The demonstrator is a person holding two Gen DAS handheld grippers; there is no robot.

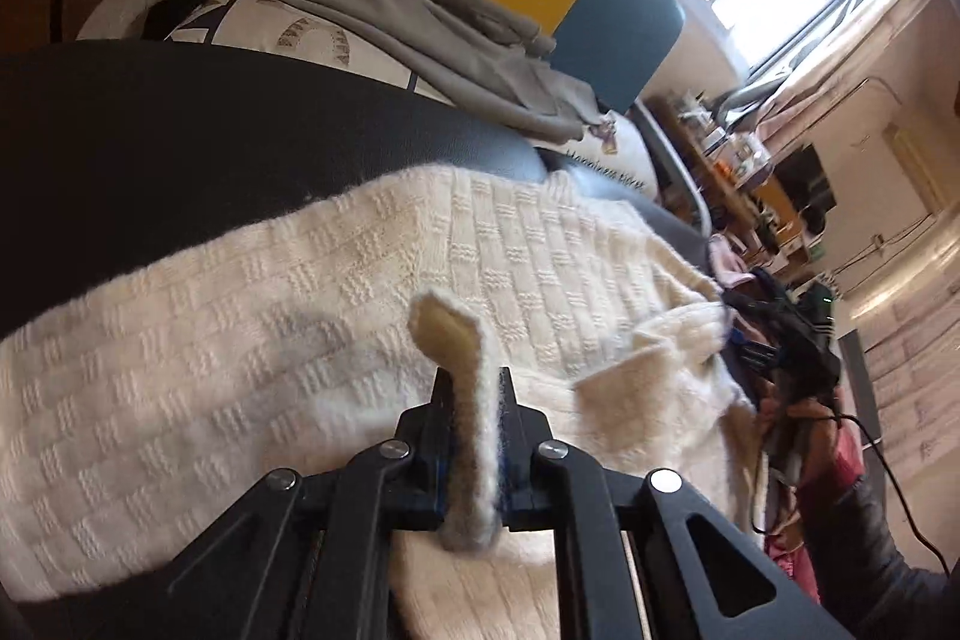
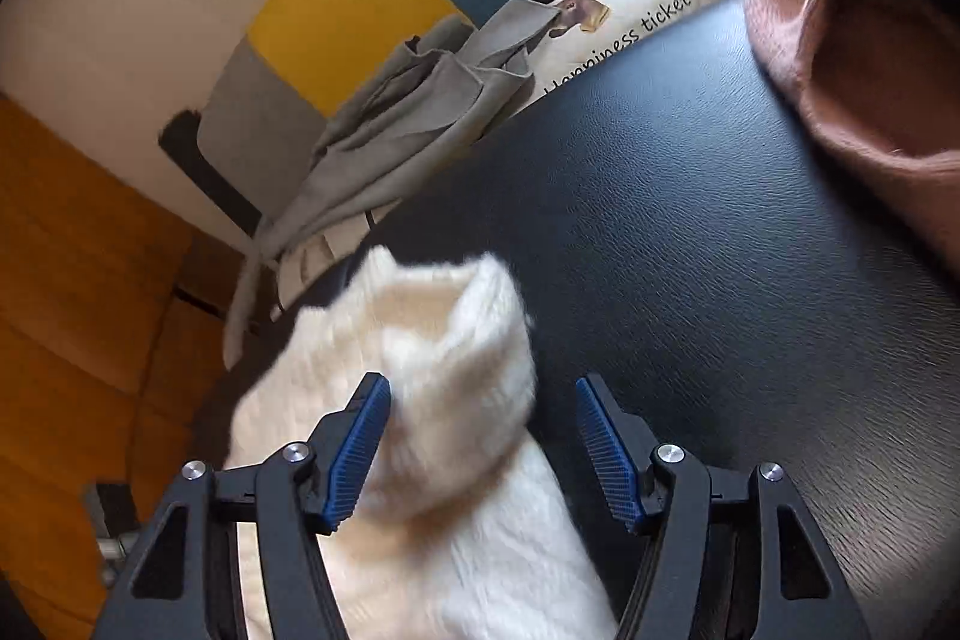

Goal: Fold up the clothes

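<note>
Presently, a fold is judged under way: the cream sweater (image 1: 300, 316) lies spread on the black table (image 1: 150, 130), its edge pinched in the left gripper (image 1: 474, 400), while the right gripper (image 2: 483, 400) is spread around a bunched part, so closing there is called for next.

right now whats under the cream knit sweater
The cream knit sweater lies spread on a black padded surface, which shows bare around it. Whatever is beneath its middle is covered. The left tongs pinch one edge; the right tongs stand open around another fold.
</note>
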